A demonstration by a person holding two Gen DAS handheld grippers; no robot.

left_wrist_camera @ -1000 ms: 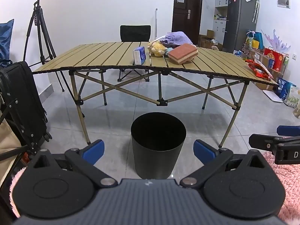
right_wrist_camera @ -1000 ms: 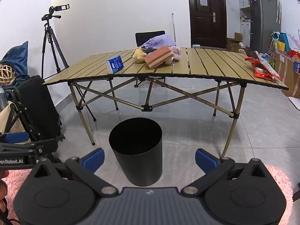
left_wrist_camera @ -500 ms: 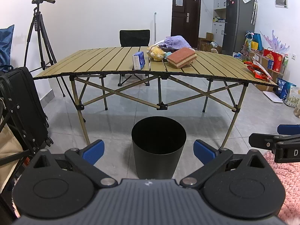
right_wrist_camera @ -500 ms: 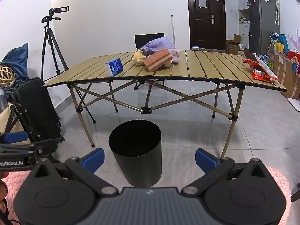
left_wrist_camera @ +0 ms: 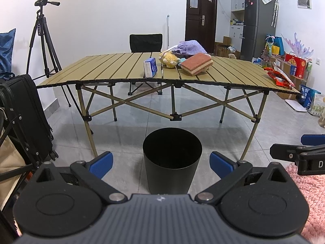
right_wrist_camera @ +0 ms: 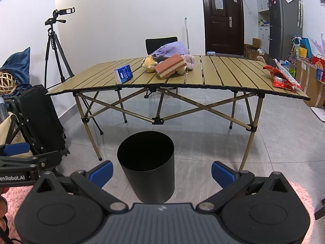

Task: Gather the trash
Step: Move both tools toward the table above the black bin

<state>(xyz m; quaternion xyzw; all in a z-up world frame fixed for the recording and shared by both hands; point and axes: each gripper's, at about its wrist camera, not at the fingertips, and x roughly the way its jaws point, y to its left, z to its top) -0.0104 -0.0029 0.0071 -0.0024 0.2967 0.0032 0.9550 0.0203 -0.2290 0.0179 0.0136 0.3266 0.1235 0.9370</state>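
Both grippers are held side by side at floor-bin height, facing the folding table: the left gripper point(left_wrist_camera: 160, 162) has its blue-tipped fingers spread wide with nothing between them, and the right gripper point(right_wrist_camera: 161, 170) is likewise wide apart and empty. Each shows at the edge of the other's view. A black trash bin point(left_wrist_camera: 172, 158) stands on the grey tiled floor just in front of them, on the near side of the table; its inside is too dark to tell what it holds. The slatted table point(right_wrist_camera: 223, 75) carries the loose items. At its right end, near the edge, lies a red snack wrapper point(right_wrist_camera: 281, 79), well apart from everything else. Towards the middle stands a small blue-and-white tissue pack point(right_wrist_camera: 123, 74), and beside it a cluster: a yellow plush toy point(right_wrist_camera: 149, 63), a brown-and-cream sponge-like block point(right_wrist_camera: 170, 66) and a purple cloth bag point(right_wrist_camera: 172, 49) behind them, all touching or overlapping. A black chair point(left_wrist_camera: 145, 42) sits behind the table. To the left are a black suitcase point(left_wrist_camera: 26, 118) and a tripod with a camera point(left_wrist_camera: 44, 32); a pink rug point(left_wrist_camera: 308, 191) lies under the grippers at the right.
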